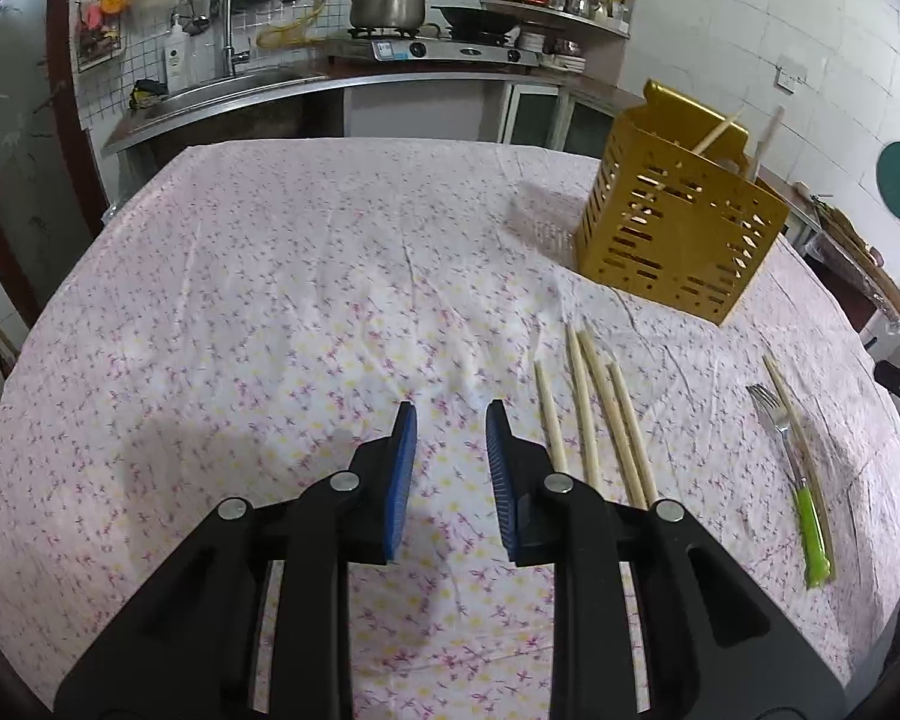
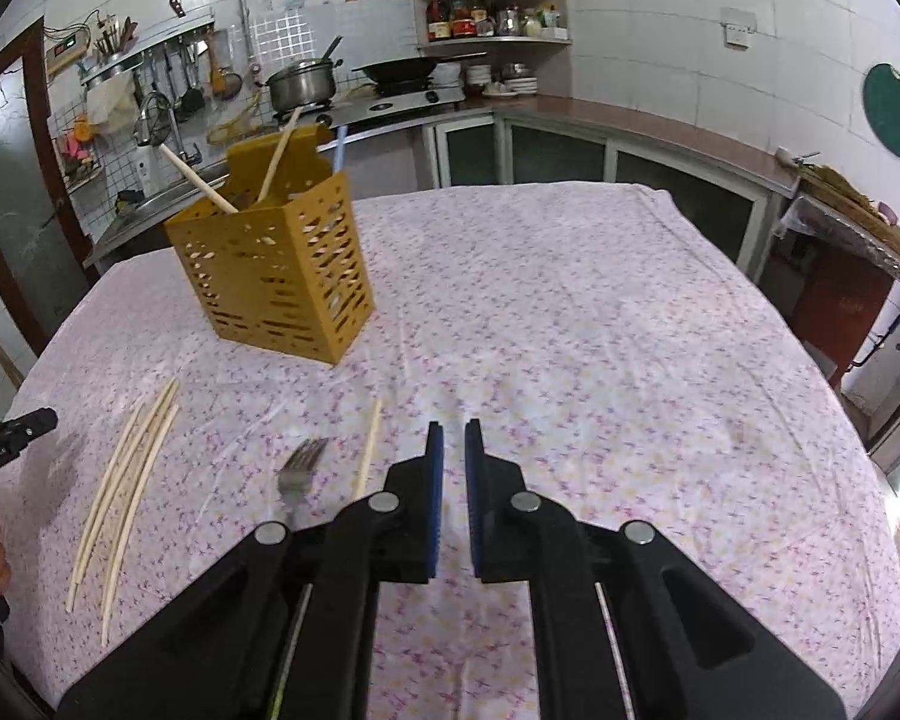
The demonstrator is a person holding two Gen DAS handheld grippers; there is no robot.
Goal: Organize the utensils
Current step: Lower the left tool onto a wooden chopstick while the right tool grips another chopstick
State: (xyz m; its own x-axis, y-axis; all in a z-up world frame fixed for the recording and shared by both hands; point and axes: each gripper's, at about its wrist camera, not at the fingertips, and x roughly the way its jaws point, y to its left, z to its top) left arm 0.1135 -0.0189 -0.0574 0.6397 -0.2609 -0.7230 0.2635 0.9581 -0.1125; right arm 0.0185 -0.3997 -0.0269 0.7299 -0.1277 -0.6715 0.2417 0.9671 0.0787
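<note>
While both grippers hung over the table, neither held anything. The left gripper had its ribbed blue pads parted by a moderate gap, with only cloth beneath. The right gripper showed a narrow slit between its pads, nearly closed and empty.

The table wore a thin, creased cloth printed with small pink and yellow flowers. A gold holder, box-shaped with slotted, perforated walls, stood upright toward the far side; pale sticks and a blue handle leaned out of it.

Four slender, tapered wooden chopsticks lay side by side just right of the left gripper. Well apart from them lay a metal fork with a glossy green handle, and a fifth chopstick lay against it.
</note>
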